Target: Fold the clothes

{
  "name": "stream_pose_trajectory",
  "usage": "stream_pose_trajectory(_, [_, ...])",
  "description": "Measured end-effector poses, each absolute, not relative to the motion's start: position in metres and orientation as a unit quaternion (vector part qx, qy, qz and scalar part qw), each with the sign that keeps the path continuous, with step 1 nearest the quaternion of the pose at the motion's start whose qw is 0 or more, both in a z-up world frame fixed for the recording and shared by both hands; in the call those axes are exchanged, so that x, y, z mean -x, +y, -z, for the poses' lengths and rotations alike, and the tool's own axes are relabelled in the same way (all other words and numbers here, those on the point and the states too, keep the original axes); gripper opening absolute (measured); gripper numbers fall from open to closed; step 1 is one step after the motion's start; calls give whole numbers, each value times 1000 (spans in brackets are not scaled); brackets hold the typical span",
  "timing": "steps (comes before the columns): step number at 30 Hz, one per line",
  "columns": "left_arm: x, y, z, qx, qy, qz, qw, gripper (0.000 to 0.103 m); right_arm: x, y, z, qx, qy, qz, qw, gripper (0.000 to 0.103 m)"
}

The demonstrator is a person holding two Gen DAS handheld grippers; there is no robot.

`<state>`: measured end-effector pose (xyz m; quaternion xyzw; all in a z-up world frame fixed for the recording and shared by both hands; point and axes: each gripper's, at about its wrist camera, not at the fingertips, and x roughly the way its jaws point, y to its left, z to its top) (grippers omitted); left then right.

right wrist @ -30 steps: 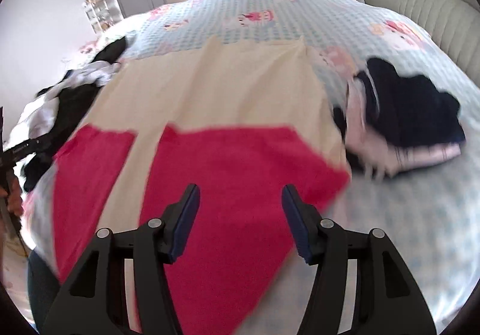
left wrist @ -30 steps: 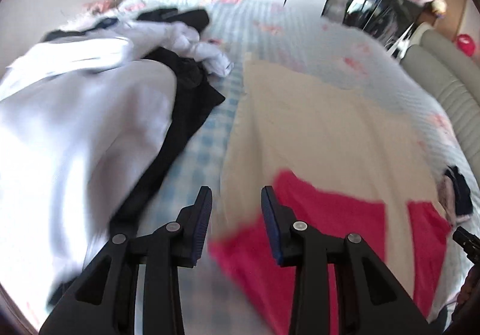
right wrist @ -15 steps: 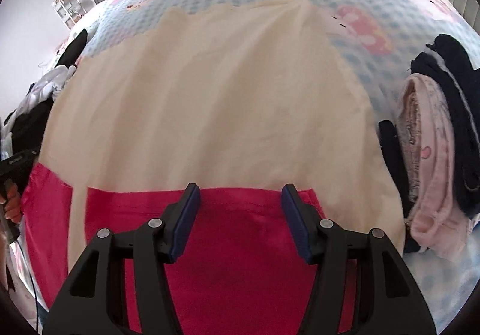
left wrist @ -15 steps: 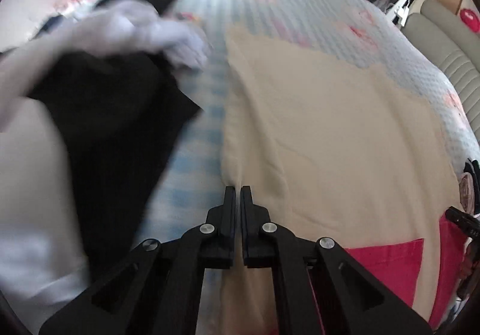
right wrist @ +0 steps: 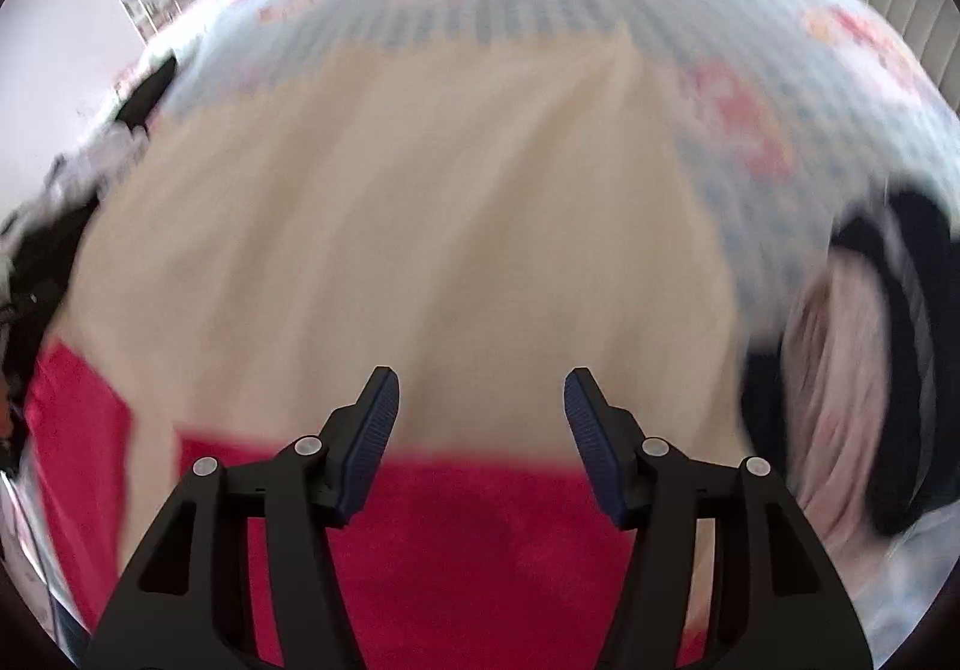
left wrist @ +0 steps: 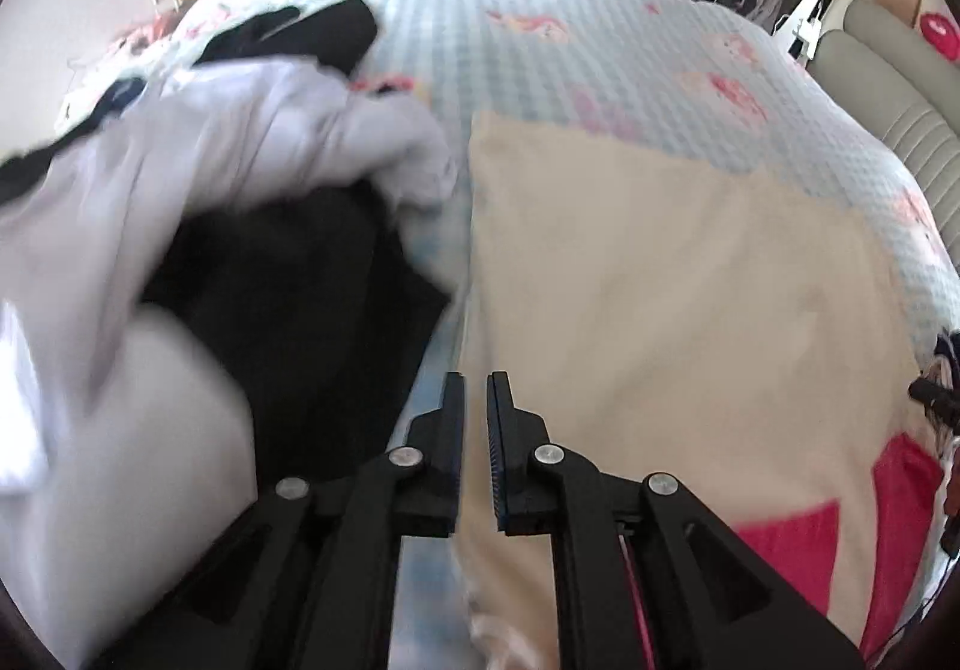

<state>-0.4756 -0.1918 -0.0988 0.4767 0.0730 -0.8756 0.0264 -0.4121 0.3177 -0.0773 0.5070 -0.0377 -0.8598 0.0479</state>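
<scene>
Now your left gripper (left wrist: 475,400), shut a moment ago, reopens a crack at the cream-and-red garment's (left wrist: 660,298) 9 o'clock edge, gripping nothing; your right gripper (right wrist: 480,400) hovers spread over its red hem, so the fold hasn't begun.

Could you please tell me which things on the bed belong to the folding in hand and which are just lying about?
In hand: cream and red garment; left gripper, jaws opening; right gripper, open.
Lying about: white and black clothes heap; folded stack; checked bedspread.
</scene>
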Motion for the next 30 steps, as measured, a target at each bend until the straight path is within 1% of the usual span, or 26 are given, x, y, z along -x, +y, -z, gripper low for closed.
stream_pose_trajectory(2, [504,-198,100,-482,87,871,19,13,440,325,64,-496,-33,867,30,61])
stream_pose_trajectory(3, [518,-201,101,-485,95,870,15,20,455,329,58,-490,-28,871,17,65])
stream_pose_trajectory(4, [536,-204,104,-486,104,867,15,33,476,336,55,-483,-27,875,2,66])
stream_pose_trajectory(5, [553,-206,106,-488,113,866,13,37,495,341,55,-481,-35,876,-11,66])
stream_pose_trajectory(7, [585,-211,109,-483,132,866,10,37,527,362,58,-479,-55,875,-46,66])
stream_pose_trajectory(9, [616,-212,113,-485,133,864,12,37,557,392,67,-486,-76,867,-76,66])
stream_pose_trajectory(11, [650,-213,124,-498,125,858,18,43,579,407,78,-503,-85,857,-75,66])
stream_pose_trajectory(12, [661,-213,131,-507,124,852,19,50,591,415,87,-514,-88,850,-71,69])
stream_pose_trajectory(13, [671,-214,137,-516,123,847,21,50,600,418,94,-522,-90,846,-62,73])
stream_pose_trajectory(14, [677,-211,145,-525,120,842,25,49,611,420,103,-534,-99,838,-48,81])
stream_pose_trajectory(15, [683,-209,153,-532,114,839,29,43,620,421,112,-545,-106,831,-35,81])
stream_pose_trajectory(16, [685,-202,157,-531,91,842,36,11,624,418,116,-549,-109,828,-32,79])
stream_pose_trajectory(17, [685,-193,154,-522,57,850,44,6,629,415,120,-552,-110,826,-27,55])
stream_pose_trajectory(18, [680,-185,144,-497,24,866,56,6,632,409,120,-552,-102,827,-17,32])
stream_pose_trajectory(19, [676,-178,133,-472,-5,879,65,6,635,402,118,-550,-89,830,-8,24])
stream_pose_trajectory(20, [672,-178,124,-457,-11,887,68,6,635,396,109,-540,-60,840,0,6])
stream_pose_trajectory(21, [669,-177,114,-441,-17,895,70,6,635,391,99,-527,-36,849,7,3])
stream_pose_trajectory(22, [666,-177,106,-428,-22,901,72,6,632,392,88,-510,-31,860,15,2])
stream_pose_trajectory(24, [668,-184,108,-433,-19,898,78,6,629,401,69,-483,-45,874,25,1])
stream_pose_trajectory(25, [673,-190,118,-448,-11,890,84,6,629,405,67,-480,-47,876,20,1])
stream_pose_trajectory(26, [678,-194,130,-466,-1,881,83,6,630,408,70,-481,-45,875,8,1])
stream_pose_trajectory(27, [683,-198,146,-481,-1,872,88,10,633,409,81,-491,-45,870,-2,1])
stream_pose_trajectory(28, [686,-199,164,-499,-12,861,96,14,636,410,92,-501,-42,864,-13,1])
stream_pose_trajectory(29, [688,-197,176,-512,-21,853,97,15,639,410,105,-512,-34,858,-28,1])
stream_pose_trajectory(30, [688,-193,181,-515,-34,851,99,16,642,410,118,-523,-26,851,-43,4])
